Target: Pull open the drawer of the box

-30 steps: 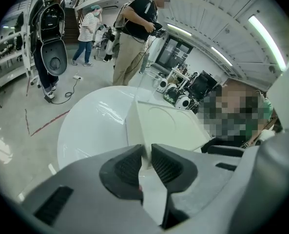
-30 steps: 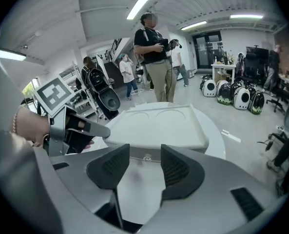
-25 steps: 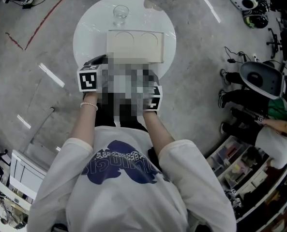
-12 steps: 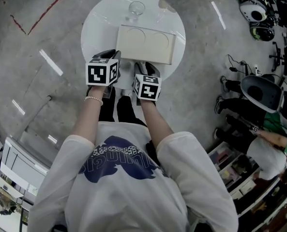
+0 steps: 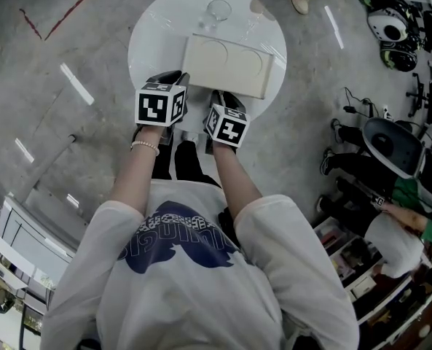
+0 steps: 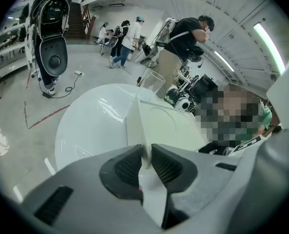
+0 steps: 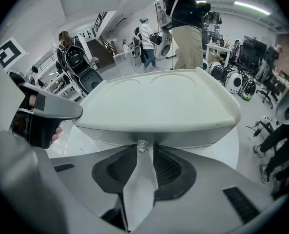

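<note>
Drawer front (image 7: 198,139) mostly hidden; left hand-held gripper (image 6: 145,152) clamps corner of cream rect. plastic box (image 5: 230,66), right hand-held gripper (image 7: 144,152) w/ jaws just closing onto small clear knob (image 7: 143,146); round white table (image 5: 157,35), grey concrete floor (image 5: 26,86).

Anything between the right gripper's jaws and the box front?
Only the small clear drawer knob, pinched between the right gripper's jaw tips, which have just been closing, at the box front. The right gripper view shows it.

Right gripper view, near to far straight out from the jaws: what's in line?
clear knob → box → standing person in khaki trousers
</note>
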A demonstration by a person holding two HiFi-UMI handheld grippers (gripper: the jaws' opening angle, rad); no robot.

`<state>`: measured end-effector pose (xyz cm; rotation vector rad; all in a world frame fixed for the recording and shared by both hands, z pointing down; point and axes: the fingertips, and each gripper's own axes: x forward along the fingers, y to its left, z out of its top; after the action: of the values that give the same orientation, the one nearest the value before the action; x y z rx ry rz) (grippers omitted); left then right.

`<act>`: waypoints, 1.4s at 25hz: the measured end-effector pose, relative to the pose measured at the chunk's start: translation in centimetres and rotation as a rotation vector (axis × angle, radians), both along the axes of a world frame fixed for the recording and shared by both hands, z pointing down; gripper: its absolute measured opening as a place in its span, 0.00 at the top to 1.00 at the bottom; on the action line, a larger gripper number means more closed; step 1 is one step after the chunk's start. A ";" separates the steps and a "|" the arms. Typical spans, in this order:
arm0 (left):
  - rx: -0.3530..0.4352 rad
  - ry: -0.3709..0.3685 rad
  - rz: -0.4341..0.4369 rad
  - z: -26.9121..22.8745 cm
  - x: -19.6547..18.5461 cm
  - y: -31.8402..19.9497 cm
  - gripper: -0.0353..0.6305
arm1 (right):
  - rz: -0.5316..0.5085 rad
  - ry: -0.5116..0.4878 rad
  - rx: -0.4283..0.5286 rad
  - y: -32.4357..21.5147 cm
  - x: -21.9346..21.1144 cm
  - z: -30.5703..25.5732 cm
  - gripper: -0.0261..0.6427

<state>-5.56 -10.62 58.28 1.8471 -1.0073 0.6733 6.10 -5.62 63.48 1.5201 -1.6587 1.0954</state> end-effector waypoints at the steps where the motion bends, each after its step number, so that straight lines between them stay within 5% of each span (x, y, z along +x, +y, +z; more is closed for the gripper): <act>1: 0.000 0.000 0.001 0.0 0.0 0.0 0.84 | 0.002 0.002 -0.001 0.0 0.0 0.0 0.81; 35: -0.037 0.011 -0.036 0.3 -0.1 -0.1 0.84 | -0.026 0.023 0.001 0.1 -0.2 -0.1 0.87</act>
<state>-5.62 -10.68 58.53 1.7950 -1.0125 0.6551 5.91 -5.50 63.40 1.5022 -1.6591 1.0603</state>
